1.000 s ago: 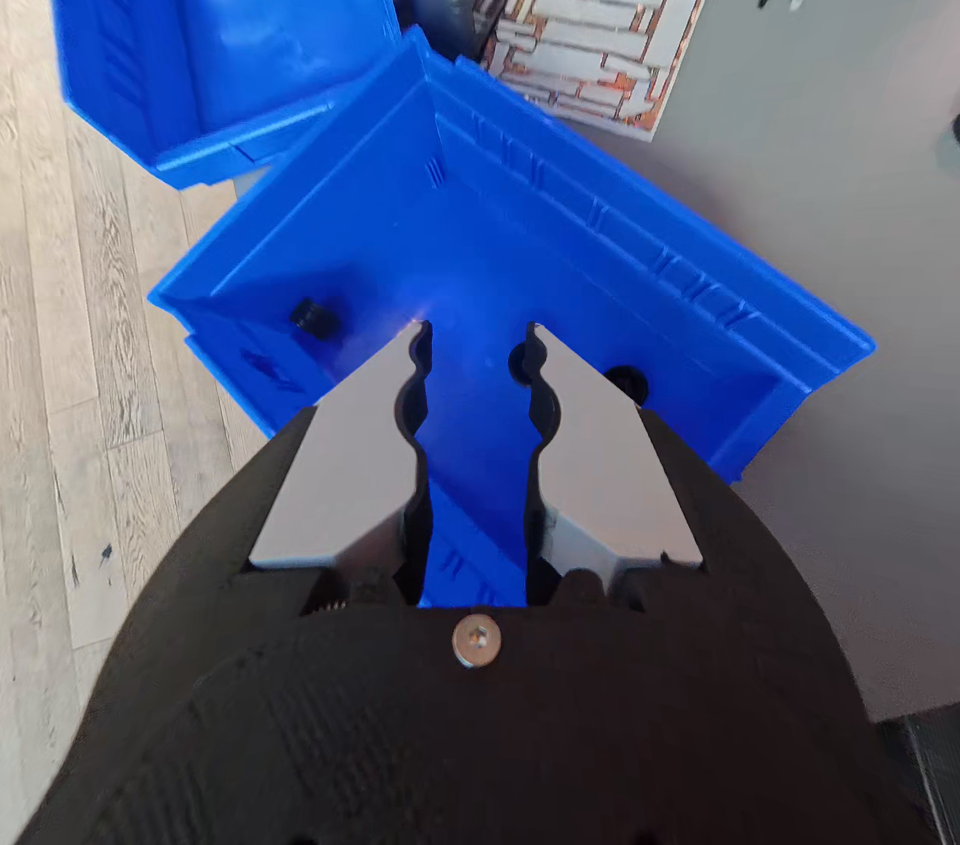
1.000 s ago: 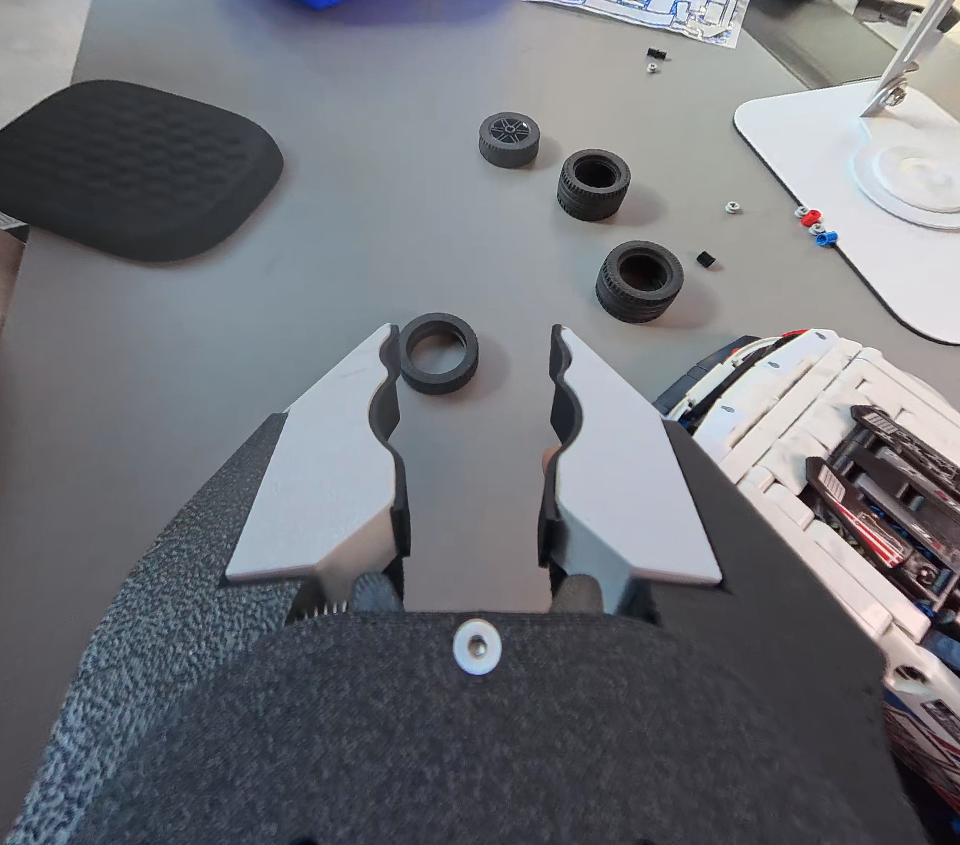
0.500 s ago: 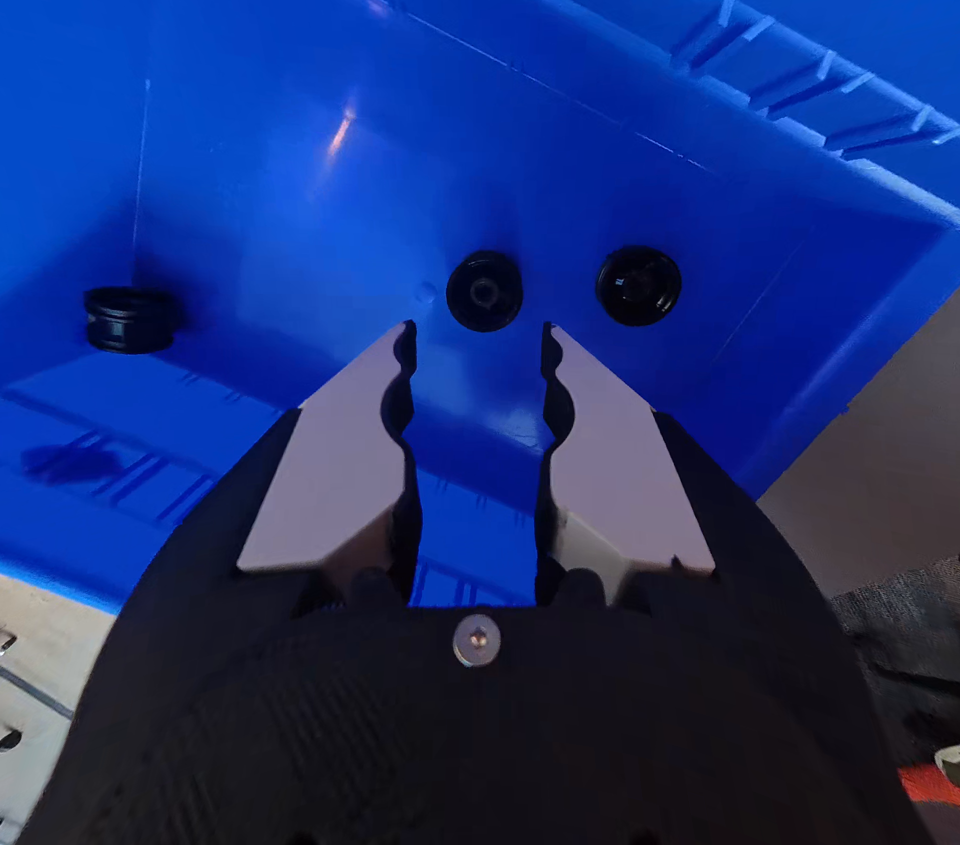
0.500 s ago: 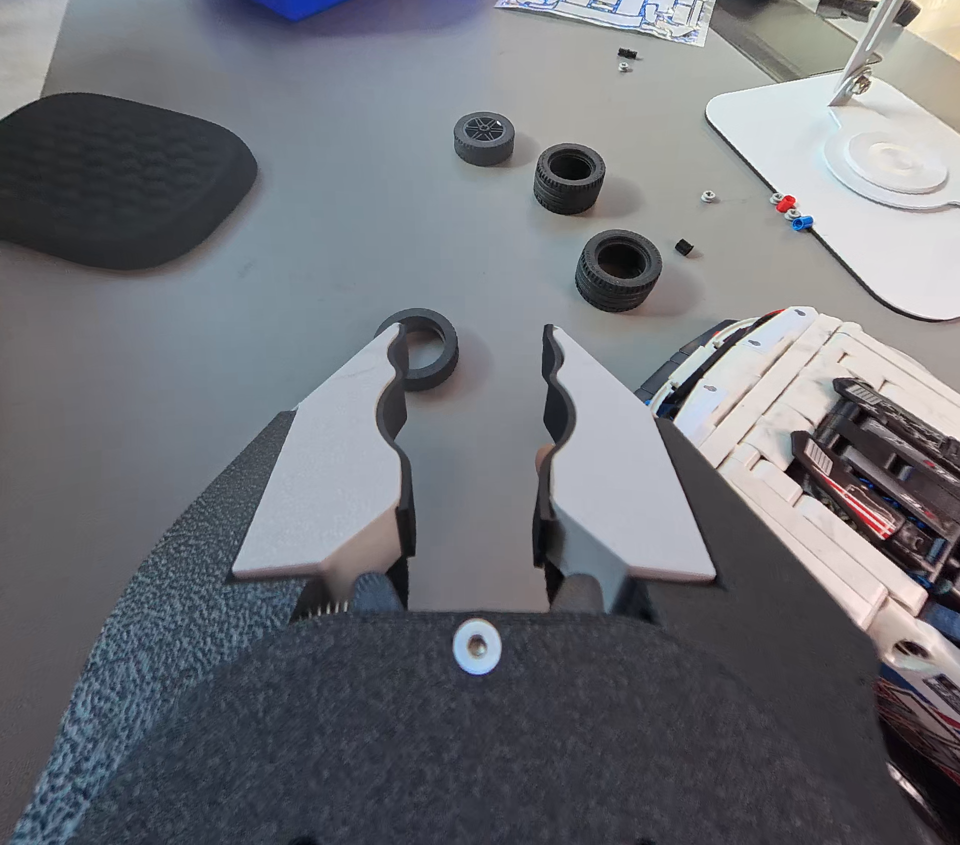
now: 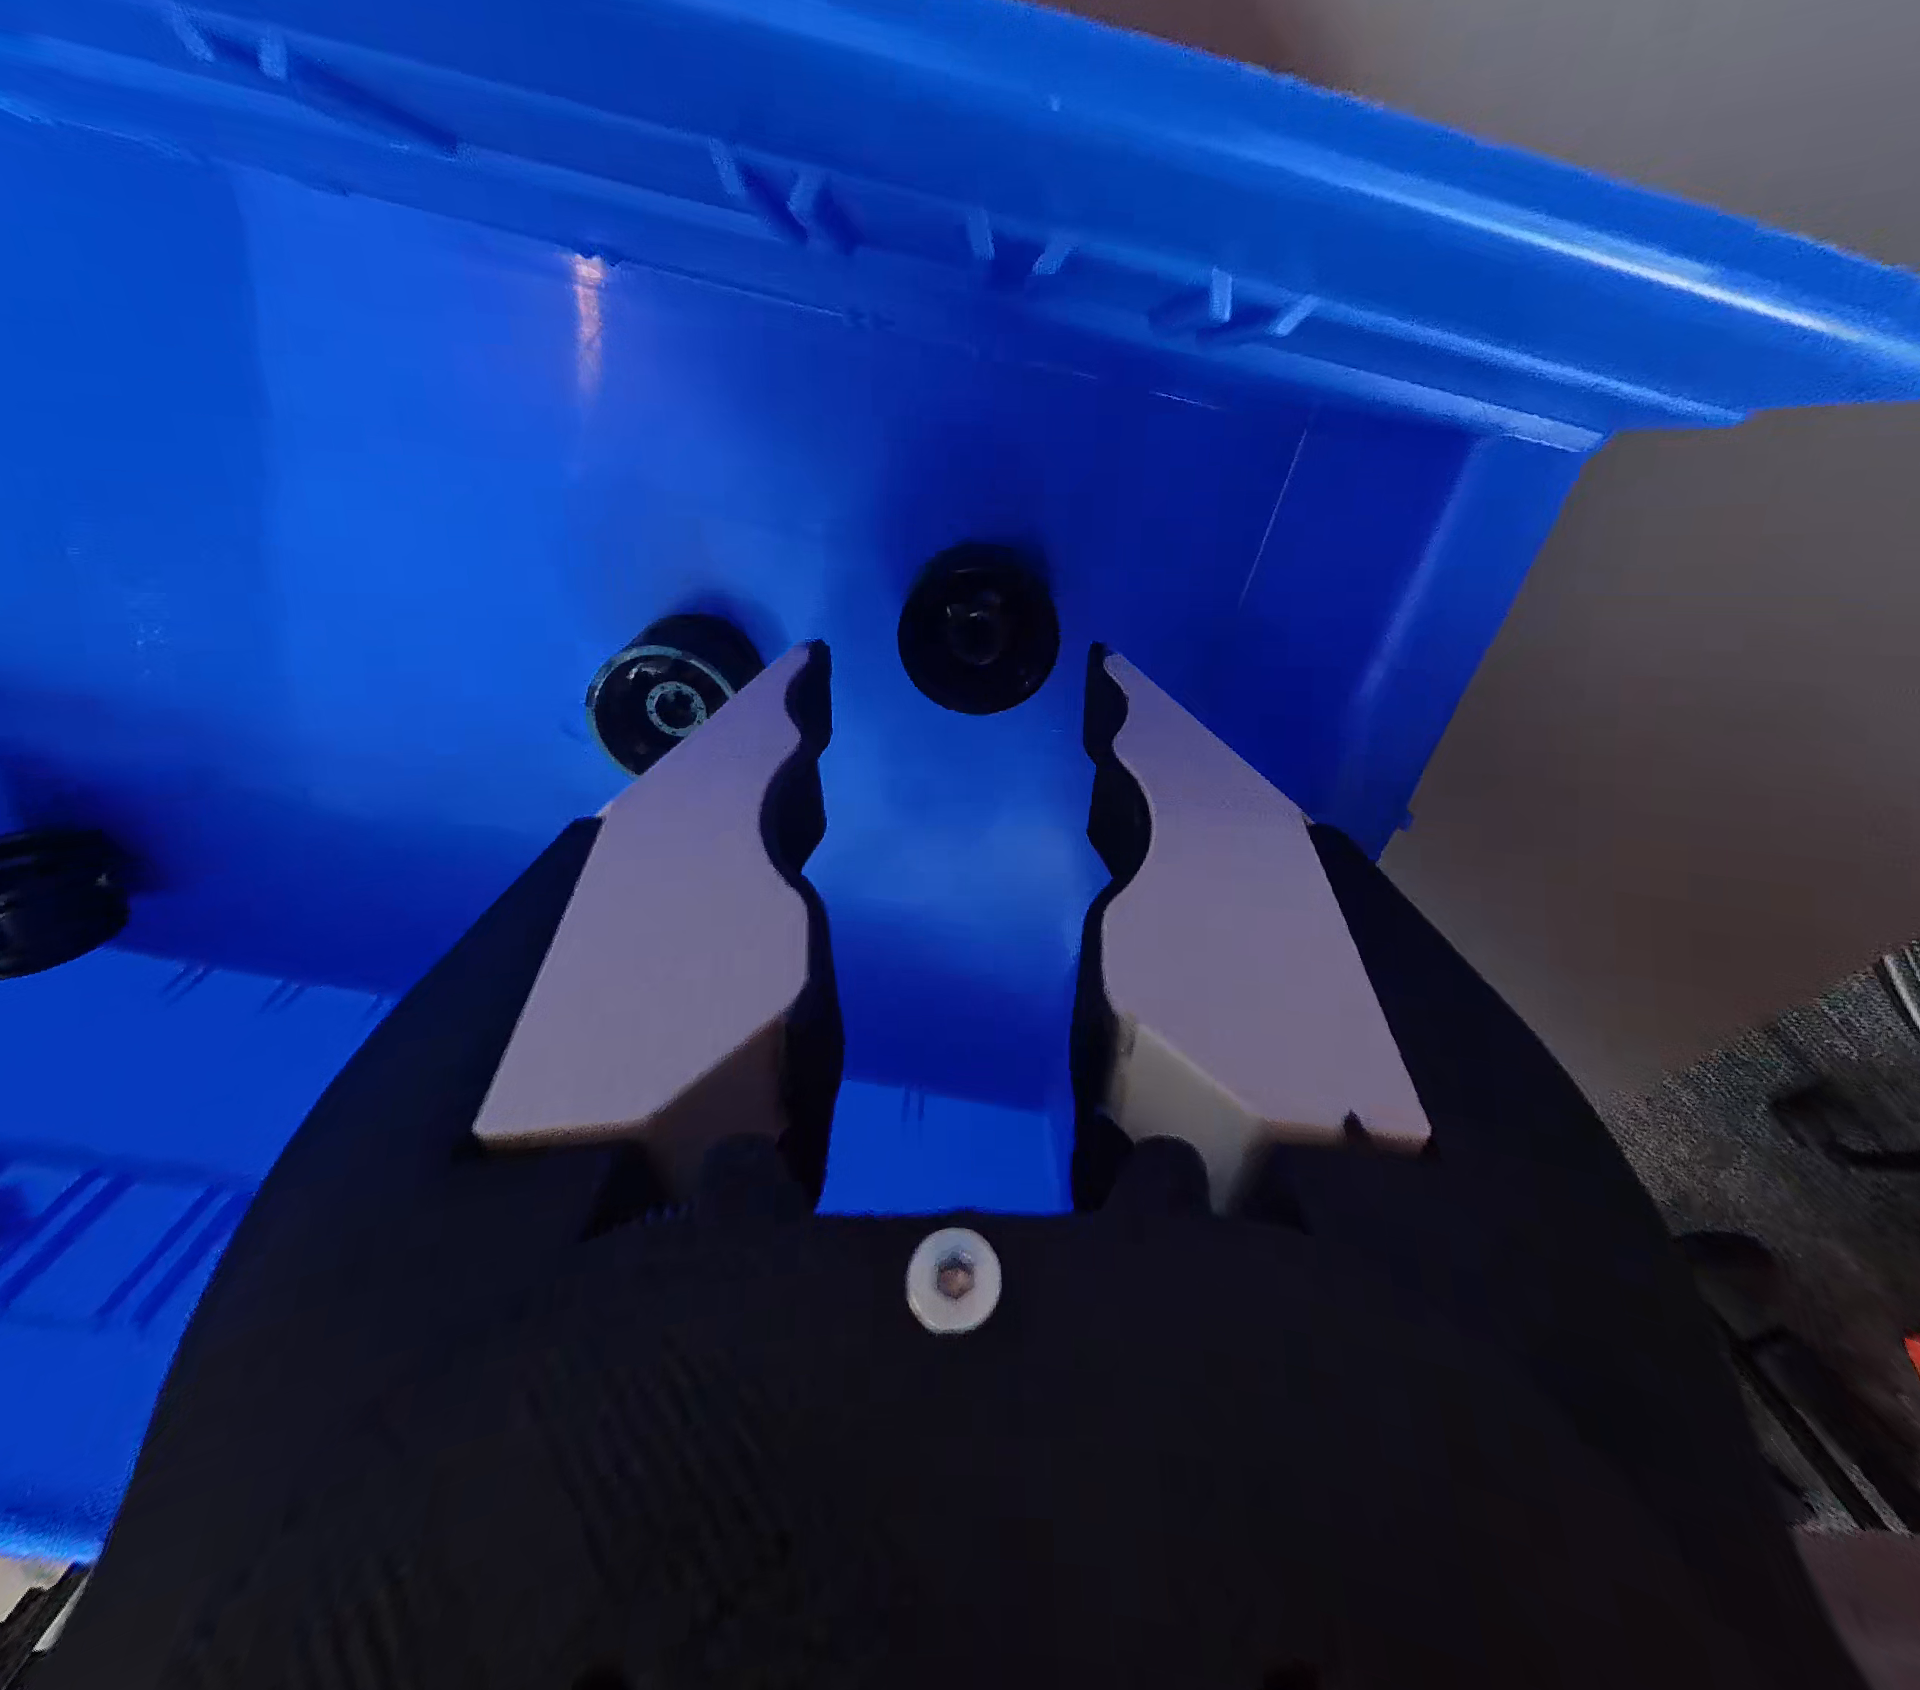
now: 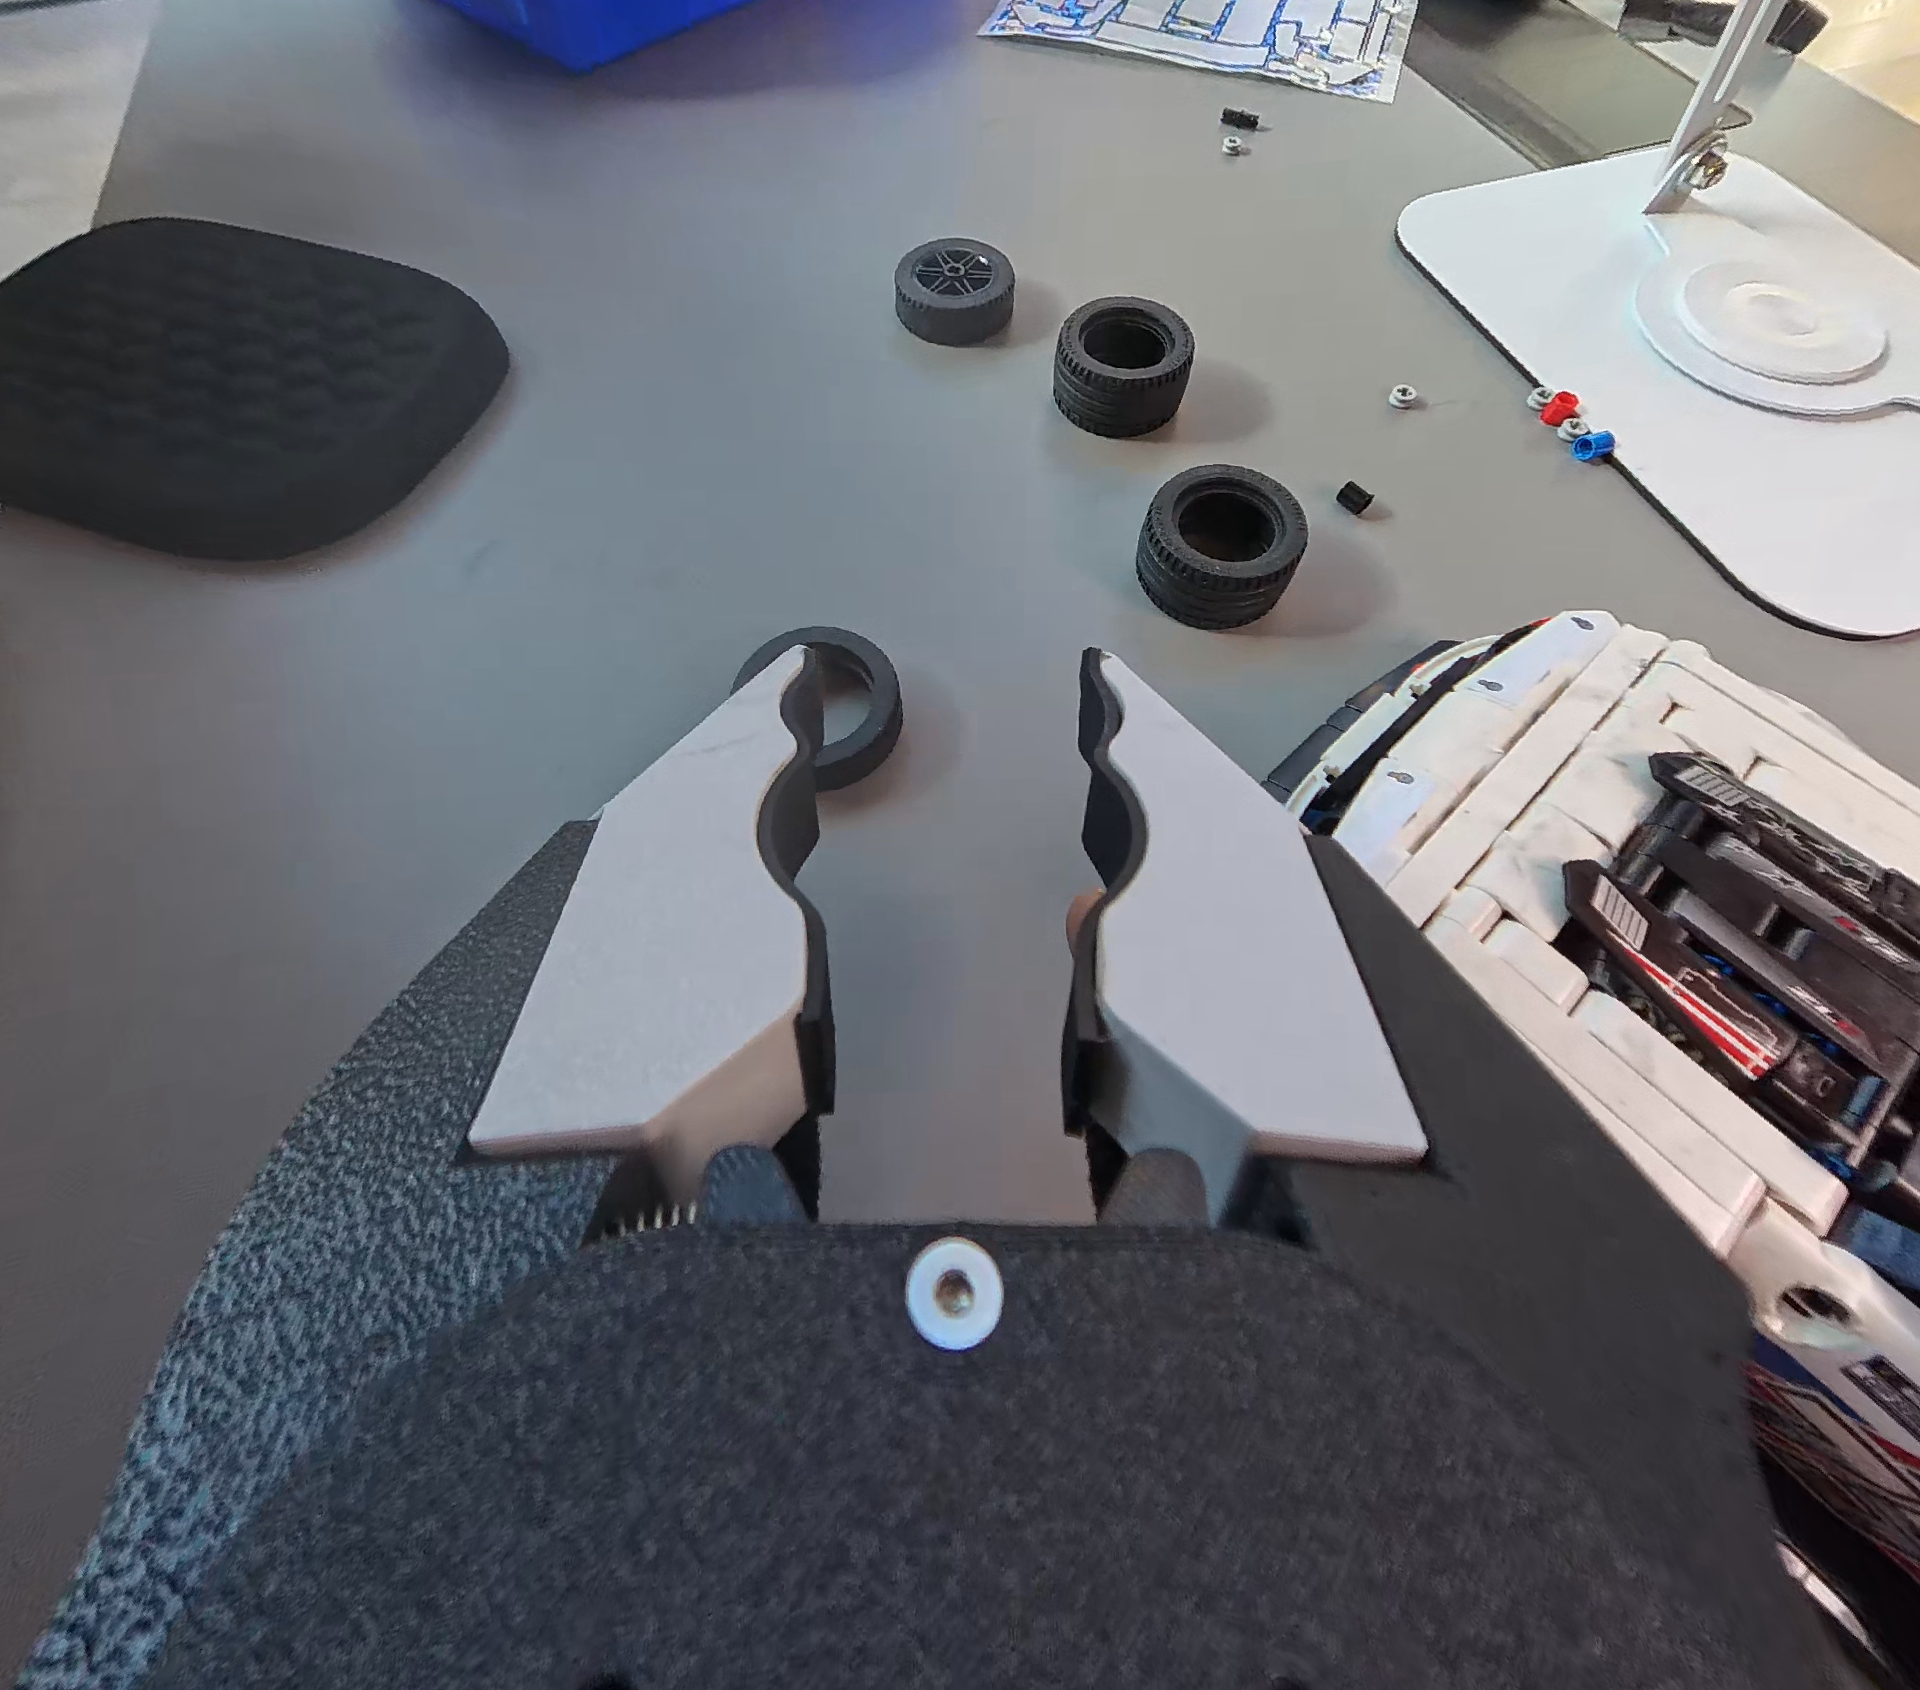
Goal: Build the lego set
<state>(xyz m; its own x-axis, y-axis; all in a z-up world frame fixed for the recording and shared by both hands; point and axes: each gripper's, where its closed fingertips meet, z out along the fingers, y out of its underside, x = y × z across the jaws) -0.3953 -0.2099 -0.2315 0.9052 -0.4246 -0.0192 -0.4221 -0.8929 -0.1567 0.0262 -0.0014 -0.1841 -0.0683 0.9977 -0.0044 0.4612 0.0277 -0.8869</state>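
My left claw is spread and empty inside the blue bin, aimed at a black wheel hub. My right claw hangs spread beside the white car. Loose tires wait on the table; wheels remain unfitted.

Three black wheel hubs are lying on the floor of the blue bin: one hub face-up toward the far wall, a second hub tilted beside it, a third hub sitting near the left edge. On the grey table, a spoked wheel, two hollow treaded tyres and a flat black ring tyre are resting apart. The white lego car, partly built, is lying at the right, its dark interior showing.
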